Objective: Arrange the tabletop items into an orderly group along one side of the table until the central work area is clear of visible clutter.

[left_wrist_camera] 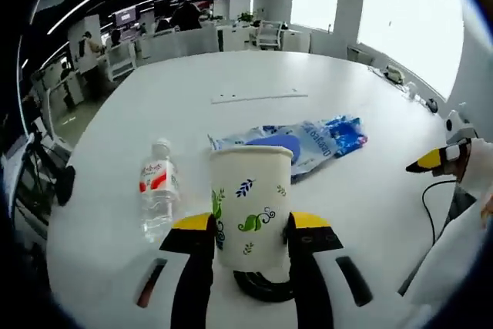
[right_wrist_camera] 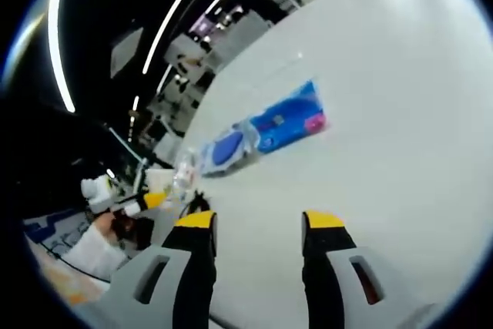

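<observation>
White round surface [left_wrist_camera: 323, 90], office desks and seated people beyond it. Paper cup [left_wrist_camera: 250, 206], white with leaf print, upright on the surface: the landmark. Left gripper [left_wrist_camera: 250, 229], yellow-tipped black jaws pinching the cup from either side; a dark ring-shaped item [left_wrist_camera: 266, 287] lies at the cup's foot between the jaws. Water bottle [left_wrist_camera: 158, 190], clear with red label, upright just beside the cup on its left in the left gripper view. Blue plastic packet [left_wrist_camera: 300, 140], flat on the surface just behind the cup, reaching to its right. Thin white strip [left_wrist_camera: 258, 98], well beyond the cup. Right gripper [left_wrist_camera: 439, 161], near the edge of the left gripper view, well apart from the cup, with a white sleeve [left_wrist_camera: 454, 252] below it. Right gripper view: right gripper [right_wrist_camera: 258, 225] jaws spread, nothing between them, above bare surface [right_wrist_camera: 385, 113]; the packet [right_wrist_camera: 266, 129] ahead; the cup [right_wrist_camera: 159, 179] small at the far left, with a hand [right_wrist_camera: 104, 225] and the left gripper [right_wrist_camera: 142, 202] beside it; the bottle's label is unreadable here.
</observation>
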A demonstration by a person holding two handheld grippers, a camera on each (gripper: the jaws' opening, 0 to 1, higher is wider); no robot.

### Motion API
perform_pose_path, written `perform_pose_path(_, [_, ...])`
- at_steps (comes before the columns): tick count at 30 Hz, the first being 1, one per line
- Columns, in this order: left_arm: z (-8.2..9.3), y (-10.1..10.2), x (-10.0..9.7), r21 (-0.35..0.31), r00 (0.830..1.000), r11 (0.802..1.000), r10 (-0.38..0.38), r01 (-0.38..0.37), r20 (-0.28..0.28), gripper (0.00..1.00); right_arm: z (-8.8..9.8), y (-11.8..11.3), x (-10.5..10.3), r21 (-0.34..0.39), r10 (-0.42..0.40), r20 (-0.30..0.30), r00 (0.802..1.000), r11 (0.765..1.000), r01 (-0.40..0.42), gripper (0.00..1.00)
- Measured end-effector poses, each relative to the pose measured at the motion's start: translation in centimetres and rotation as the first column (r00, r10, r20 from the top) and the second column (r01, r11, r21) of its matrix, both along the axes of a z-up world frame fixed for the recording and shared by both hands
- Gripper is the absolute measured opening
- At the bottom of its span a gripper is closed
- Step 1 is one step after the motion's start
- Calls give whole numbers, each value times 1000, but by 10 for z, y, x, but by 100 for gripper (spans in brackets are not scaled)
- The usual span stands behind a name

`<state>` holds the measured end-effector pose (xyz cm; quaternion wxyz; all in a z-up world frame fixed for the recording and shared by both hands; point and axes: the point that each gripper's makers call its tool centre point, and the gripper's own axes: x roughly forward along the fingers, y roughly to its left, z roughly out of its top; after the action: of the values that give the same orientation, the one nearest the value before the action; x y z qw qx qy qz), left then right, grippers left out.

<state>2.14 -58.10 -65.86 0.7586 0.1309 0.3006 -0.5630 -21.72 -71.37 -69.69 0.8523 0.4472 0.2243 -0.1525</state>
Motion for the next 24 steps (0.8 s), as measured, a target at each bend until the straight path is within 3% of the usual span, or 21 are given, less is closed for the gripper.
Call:
perform_pose_path(3, [18,-14,-15,-109,998,994,-24,17,-64,36,10,1,8,-17,12,51,999,1000,-11,44])
perform_pose_path(5, [31,-23,-26,-172,995,983,-69,56,-74,36,23,3,16,-32,31,105,994,999,-28,44])
perform_pose_path(11, [47,-38,-49,-275,982,956,-141,102,-127,36,59,11,37,-85,90,236,968,994,-72,47])
perform_pose_path(15, [58,-45,-71,-336,965,927,-225,169,-135,36,79,17,47,-115,135,303,943,988,-104,51])
perform_pose_path(18, [66,-49,-85,-382,949,900,-281,210,-141,36,99,22,57,-131,165,371,914,984,-124,54])
perform_pose_path(24, [79,-52,-109,-450,916,854,-367,262,-164,36,141,43,77,-159,266,485,833,964,-215,60])
